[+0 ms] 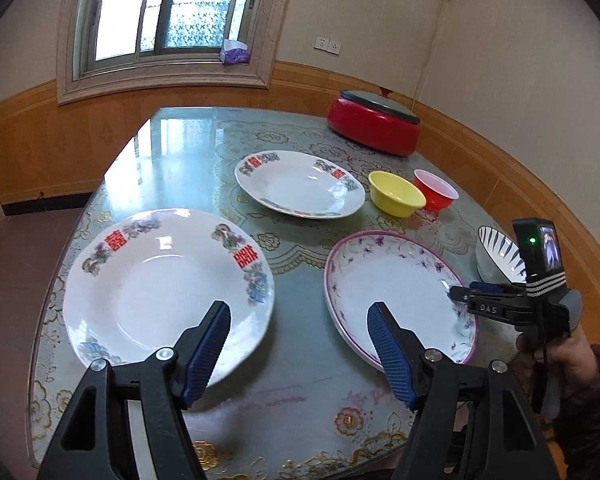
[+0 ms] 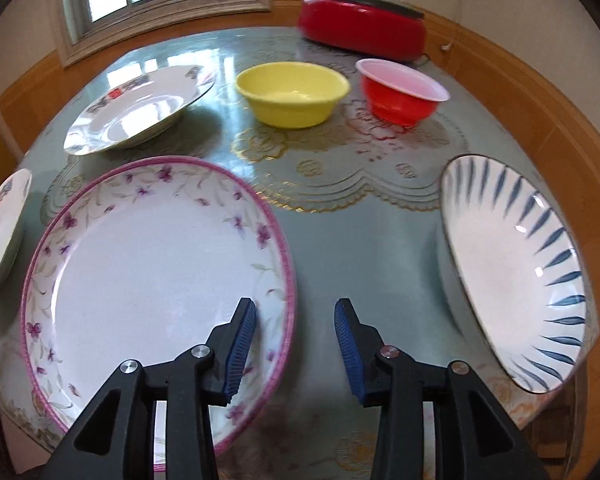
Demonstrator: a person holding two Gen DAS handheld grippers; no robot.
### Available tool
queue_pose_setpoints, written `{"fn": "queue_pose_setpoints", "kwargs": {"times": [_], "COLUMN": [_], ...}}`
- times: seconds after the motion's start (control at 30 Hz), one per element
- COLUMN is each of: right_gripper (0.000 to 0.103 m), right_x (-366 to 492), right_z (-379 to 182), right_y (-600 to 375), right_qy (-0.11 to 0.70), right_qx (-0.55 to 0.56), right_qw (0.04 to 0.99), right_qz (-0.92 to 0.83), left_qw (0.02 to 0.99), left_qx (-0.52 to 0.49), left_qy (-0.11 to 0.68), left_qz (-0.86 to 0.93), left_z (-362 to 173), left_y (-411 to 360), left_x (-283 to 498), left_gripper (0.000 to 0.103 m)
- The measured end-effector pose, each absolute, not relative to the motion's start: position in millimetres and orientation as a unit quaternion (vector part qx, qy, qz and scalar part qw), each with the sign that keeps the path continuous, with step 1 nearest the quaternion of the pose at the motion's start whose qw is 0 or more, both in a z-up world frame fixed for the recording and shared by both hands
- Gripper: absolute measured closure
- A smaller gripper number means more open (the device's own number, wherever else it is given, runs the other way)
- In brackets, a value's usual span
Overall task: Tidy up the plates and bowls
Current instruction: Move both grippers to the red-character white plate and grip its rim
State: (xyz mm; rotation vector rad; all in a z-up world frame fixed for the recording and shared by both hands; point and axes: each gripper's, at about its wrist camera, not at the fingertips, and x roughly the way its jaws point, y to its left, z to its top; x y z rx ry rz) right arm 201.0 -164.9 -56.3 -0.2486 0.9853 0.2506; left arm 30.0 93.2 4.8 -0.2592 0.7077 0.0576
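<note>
My left gripper hangs open above the table with nothing between its fingers. Below its left finger lies a white plate with red characters; a second such plate lies farther back. A purple-flowered plate sits at the front. My right gripper is open and straddles that plate's right rim, one finger over the plate and one outside, pads not touching it. A yellow bowl and a red bowl stand behind. A blue-striped bowl sits at the right.
A red lidded pot stands at the table's far right corner. The table has a glossy green flowered top, its front edge just under both grippers. A person's hand holds the right gripper. Wood-panelled walls and a window lie behind.
</note>
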Motion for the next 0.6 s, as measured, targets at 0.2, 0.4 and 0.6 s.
{"fn": "queue_pose_setpoints", "kwargs": {"times": [0.2, 0.4, 0.6], "right_gripper": [0.061, 0.061, 0.061], "right_x": [191.3, 179.4, 158.0], "right_z": [-29.6, -21.7, -25.5], "right_y": [-145.1, -89.0, -16.1], "right_qy": [0.429, 0.428, 0.436], "right_qx": [-0.107, -0.069, -0.062], "right_qw": [0.887, 0.859, 0.814], "right_qz": [0.135, 0.273, 0.380], "left_qw": [0.929, 0.928, 0.922], "left_qx": [-0.134, -0.146, -0.152], "left_qy": [0.341, 0.334, 0.332], "left_qz": [0.046, 0.081, 0.131], "left_z": [5.6, 6.9, 3.6], "left_y": [118.9, 154.6, 197.4], "left_x": [23.3, 13.0, 3.3], "left_gripper": [0.031, 0.031, 0.032]}}
